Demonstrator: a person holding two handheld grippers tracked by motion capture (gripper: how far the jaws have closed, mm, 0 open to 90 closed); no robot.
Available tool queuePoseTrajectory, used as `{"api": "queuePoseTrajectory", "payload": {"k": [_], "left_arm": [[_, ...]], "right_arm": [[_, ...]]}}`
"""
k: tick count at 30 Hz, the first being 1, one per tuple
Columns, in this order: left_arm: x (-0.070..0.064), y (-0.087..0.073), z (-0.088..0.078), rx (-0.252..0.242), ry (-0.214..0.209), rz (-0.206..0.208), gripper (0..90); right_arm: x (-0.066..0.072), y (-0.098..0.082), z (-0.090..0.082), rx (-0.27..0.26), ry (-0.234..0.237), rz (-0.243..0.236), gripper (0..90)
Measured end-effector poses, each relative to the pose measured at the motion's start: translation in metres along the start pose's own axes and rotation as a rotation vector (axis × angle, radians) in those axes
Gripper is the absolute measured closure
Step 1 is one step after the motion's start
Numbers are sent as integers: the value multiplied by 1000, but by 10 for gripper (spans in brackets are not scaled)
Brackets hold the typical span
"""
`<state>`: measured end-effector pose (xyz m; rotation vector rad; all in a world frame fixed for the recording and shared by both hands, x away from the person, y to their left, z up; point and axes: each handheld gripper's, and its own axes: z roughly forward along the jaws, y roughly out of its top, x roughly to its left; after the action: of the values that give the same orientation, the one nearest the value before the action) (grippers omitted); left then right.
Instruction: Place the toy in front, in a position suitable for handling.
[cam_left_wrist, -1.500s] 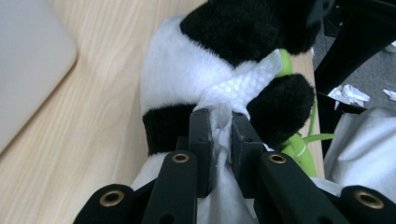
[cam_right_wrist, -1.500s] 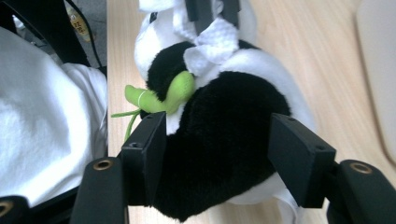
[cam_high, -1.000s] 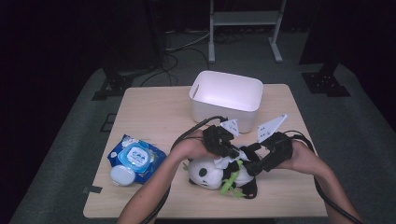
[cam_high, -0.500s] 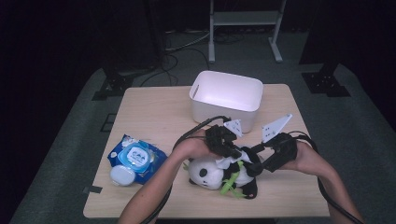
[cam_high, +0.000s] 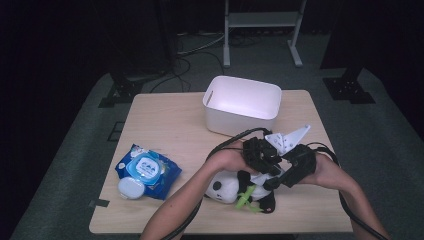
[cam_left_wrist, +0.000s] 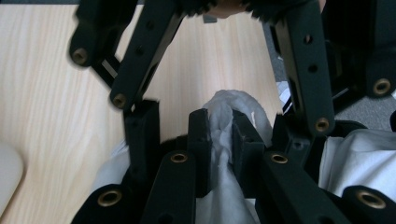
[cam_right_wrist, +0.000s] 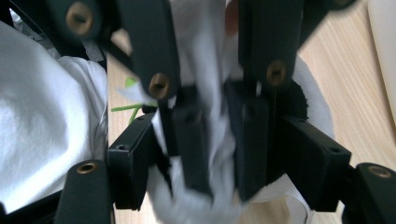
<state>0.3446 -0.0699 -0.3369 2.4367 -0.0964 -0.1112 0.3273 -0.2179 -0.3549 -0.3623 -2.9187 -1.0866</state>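
Near the front edge of the table (cam_high: 165, 120), right of its middle, we see a plush panda (cam_high: 227, 186) lying on its side. Its long axis runs roughly along that front edge, with the white head and dark eye patches toward the left and the black legs toward the right. A green cord (cam_high: 246, 196) hangs across its belly.

Both forearms come in from the bottom of the high view and angle inward, so the two hands meet over the toy's body. Our left hand holds the left gripper (cam_high: 260, 156) just above the panda's right half, its cable looping up toward the white bin (cam_high: 242, 105). Our right hand holds the right gripper (cam_high: 287, 172) touching or nearly touching the left one, tilted down and leftward into the toy, with a grey three-cornered plate (cam_high: 287, 140) on top.

From the left gripper view, the left gripper (cam_left_wrist: 219, 135) has its jaws pressed close, pinching a fold of white plush fabric (cam_left_wrist: 231, 105) between the pads. From the right gripper view, the right gripper (cam_right_wrist: 215, 140) stands wider, with a thicker bunch of white plush between its jaws and touching both; they have just been opening.

A blue wipes packet (cam_high: 147, 170) lies near the front left corner, well apart from the toy.
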Motion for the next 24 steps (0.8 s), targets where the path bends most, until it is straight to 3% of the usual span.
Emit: {"api": "queuePoseTrajectory", "payload": {"k": [4,9,17,24], "left_arm": [[0,-2,0,-3,4,-5,801],[3,-11,-14,-1,31,-8,801],[8,-40,-35,-33,60,-82,801],[10,-62,-51,-10,99,-122,802]], "right_arm": [[-1,-3,0,-5,6,4,294],[0,-4,0,-11,0,20,294],[0,-5,0,-15,-4,8,296],[1,-4,0,-2,-9,4,297]]}}
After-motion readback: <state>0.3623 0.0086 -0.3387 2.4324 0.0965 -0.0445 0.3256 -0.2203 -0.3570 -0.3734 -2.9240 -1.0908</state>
